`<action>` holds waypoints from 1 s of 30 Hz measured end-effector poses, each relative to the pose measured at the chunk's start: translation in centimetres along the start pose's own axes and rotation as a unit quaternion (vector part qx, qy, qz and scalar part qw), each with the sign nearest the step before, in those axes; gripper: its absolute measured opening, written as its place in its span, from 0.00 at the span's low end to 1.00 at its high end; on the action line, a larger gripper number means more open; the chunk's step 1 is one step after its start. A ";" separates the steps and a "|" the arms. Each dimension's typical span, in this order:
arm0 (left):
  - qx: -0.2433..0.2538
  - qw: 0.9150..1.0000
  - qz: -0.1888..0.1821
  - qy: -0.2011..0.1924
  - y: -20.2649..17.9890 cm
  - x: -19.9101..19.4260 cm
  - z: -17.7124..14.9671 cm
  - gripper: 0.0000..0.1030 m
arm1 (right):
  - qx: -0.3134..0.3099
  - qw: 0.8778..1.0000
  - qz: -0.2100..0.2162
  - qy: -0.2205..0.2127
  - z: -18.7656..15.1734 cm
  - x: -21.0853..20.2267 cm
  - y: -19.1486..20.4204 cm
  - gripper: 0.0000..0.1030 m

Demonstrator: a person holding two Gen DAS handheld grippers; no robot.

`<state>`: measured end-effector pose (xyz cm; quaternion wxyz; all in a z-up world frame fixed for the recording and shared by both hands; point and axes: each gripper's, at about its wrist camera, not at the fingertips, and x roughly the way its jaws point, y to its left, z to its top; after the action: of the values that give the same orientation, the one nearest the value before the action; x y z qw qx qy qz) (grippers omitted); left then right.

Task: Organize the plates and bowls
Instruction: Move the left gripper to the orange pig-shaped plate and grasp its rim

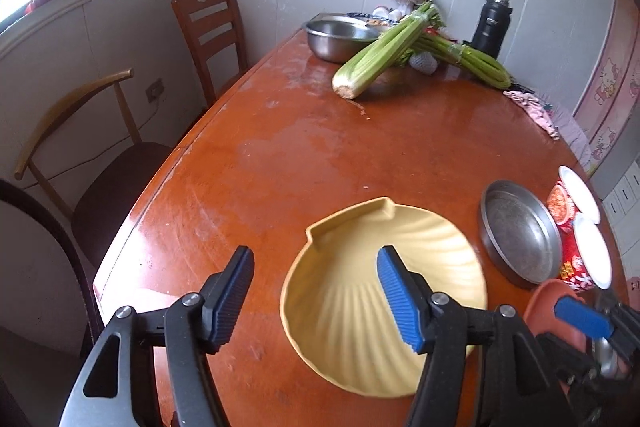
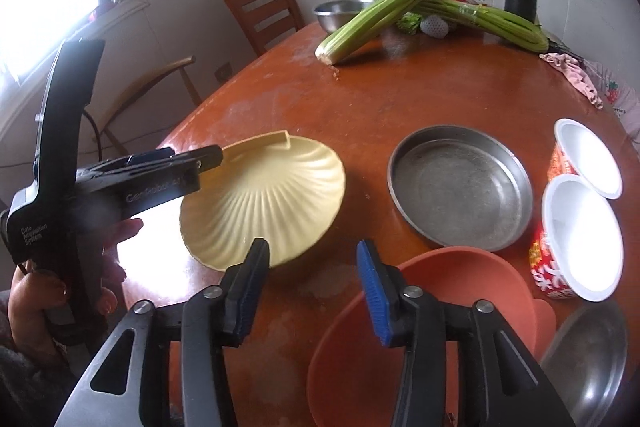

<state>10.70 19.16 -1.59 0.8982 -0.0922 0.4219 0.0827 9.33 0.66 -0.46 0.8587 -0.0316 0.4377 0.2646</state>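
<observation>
Nearest in the right wrist view, the right gripper (image 2: 312,291) hangs with its jaws parted and nothing between them. Its blue pad sits over the near rim of an orange bowl (image 2: 480,279), which looks empty. At the lower right corner is part of a shiny steel bowl (image 2: 588,359); its contents cannot be made out.

The left gripper (image 1: 316,299) is likewise parted and grips nothing; its blue pad hovers over the yellow shell-shaped plate (image 1: 344,299) without touching it, the black pad out over the bare wooden table (image 1: 304,155). The plate lies flat and empty near the table's near edge. In the right wrist view a person's hand (image 2: 60,291) holds this gripper's handle, which reads "Data Acquisition System" and, partly legible, "GenRobot".

Just right of the plate, apart from it, sits a round flat-bottomed steel pan (image 2: 460,187), empty. Beside it are 2 red printed paper cups (image 2: 576,235), tilted so their white insides show, both empty; their lettering is too small to read.

At the far end a steel basin (image 1: 340,35) stands behind 2 bundles of celery (image 1: 384,55), whose tops lean on its rim; what it holds is hidden. A black flask (image 1: 491,27) stands by the wall, its white logo illegible. A pink cloth (image 2: 576,75) lies at the right edge.
</observation>
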 end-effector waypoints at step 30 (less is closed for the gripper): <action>0.082 0.990 -0.077 0.079 -11.9 -2.3 -8.4 0.66 | 0.011 0.997 -0.065 0.030 -3.4 -4.1 -9.9 0.49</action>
<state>5.71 5.47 -4.00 0.8702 -0.0566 0.4885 -0.0297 9.64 -10.56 -1.19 0.8607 -0.0583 0.4637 0.2019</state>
